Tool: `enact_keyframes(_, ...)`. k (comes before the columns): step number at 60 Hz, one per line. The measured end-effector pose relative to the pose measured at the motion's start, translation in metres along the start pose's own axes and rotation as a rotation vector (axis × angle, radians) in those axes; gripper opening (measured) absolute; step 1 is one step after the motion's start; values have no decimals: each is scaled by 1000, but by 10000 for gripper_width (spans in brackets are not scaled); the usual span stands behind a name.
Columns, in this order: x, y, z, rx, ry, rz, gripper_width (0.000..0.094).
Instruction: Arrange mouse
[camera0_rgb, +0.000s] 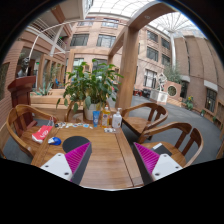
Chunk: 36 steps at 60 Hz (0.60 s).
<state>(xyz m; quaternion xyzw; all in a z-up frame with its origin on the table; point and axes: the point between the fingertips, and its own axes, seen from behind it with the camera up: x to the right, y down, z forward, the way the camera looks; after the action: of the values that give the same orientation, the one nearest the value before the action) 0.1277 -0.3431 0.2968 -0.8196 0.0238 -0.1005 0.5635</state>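
Observation:
A small blue object that looks like the mouse (52, 140) lies on a dark mat (38, 145) on the left side of the wooden table (105, 150), beside the left finger and a little ahead of it. My gripper (112, 160) is held above the table's near end. Its fingers are wide apart, the magenta pads (77, 157) face each other, and nothing is between them but bare wood.
A red packet (42, 131) lies just beyond the mouse. Small bottles (98, 117) and a white one (117, 119) stand at the table's far end in front of a big potted plant (90, 85). Wooden chairs (150, 112) stand on both sides.

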Motion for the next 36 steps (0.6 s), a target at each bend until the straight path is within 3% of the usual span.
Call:
enact_keyframes(7, -8, 27, 7, -48, -7, -14, 852)
enact_keyframes(15, -47, 92, 52, -139, -48, -40, 848)
enact_keyframes(26, -145, 168, 87, -263, -227, -96, 852)
enact_keyframes(36, -245, 186, 129, -277, -382, -124, 854)
